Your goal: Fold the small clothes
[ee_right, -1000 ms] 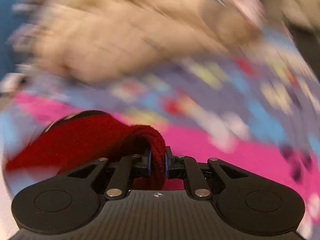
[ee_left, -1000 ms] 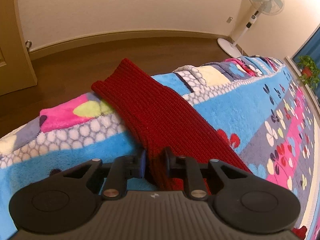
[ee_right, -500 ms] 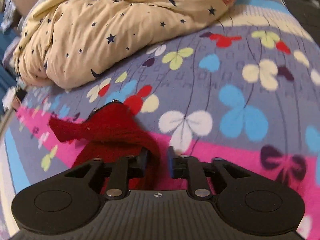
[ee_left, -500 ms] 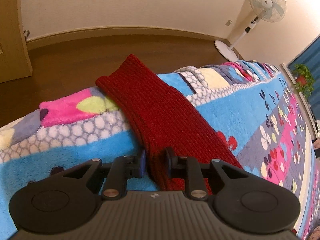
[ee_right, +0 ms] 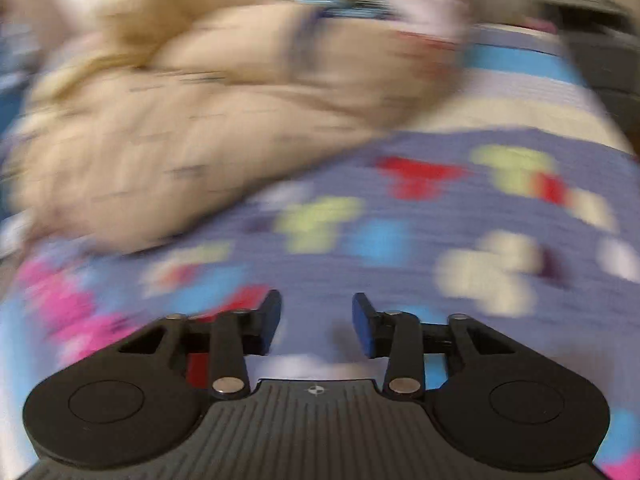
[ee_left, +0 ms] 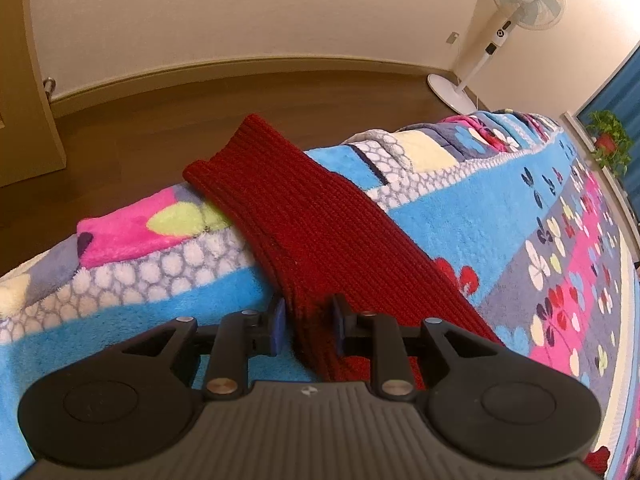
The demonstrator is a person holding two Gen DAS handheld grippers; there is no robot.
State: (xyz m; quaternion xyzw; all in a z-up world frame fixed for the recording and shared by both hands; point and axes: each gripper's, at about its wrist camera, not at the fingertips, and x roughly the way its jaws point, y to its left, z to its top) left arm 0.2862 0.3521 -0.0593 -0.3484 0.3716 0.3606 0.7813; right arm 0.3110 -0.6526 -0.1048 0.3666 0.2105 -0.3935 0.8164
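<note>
One red knitted garment (ee_left: 316,236) lies on the bed, stretched flat across the patterned fleece blanket (ee_left: 472,224) and running away from the camera toward the mattress edge, where its far end reaches the drop to the wooden floor (ee_left: 168,128). The left tongs (ee_left: 307,322) are closed on its near end; the knit fills the gap between the two blue pads, and the part nearest the camera is hidden under the tool body. What kind of garment it is cannot be told from this strip.

Beyond the bed stand one pedestal fan (ee_left: 508,24) by the wall and one potted plant (ee_left: 608,140) at the right edge, partly cut off by the fisheye rim.

The right tongs (ee_right: 316,322) are open, the two fingers well apart with nothing between them. They hover over a purple stretch of the blanket. This view is heavily blurred: one cream quilt (ee_right: 208,112) bulks at the upper left, its print unreadable. A patch of red (ee_right: 197,368) shows behind the left finger linkage; whether it is the garment or blanket pattern cannot be made out.
</note>
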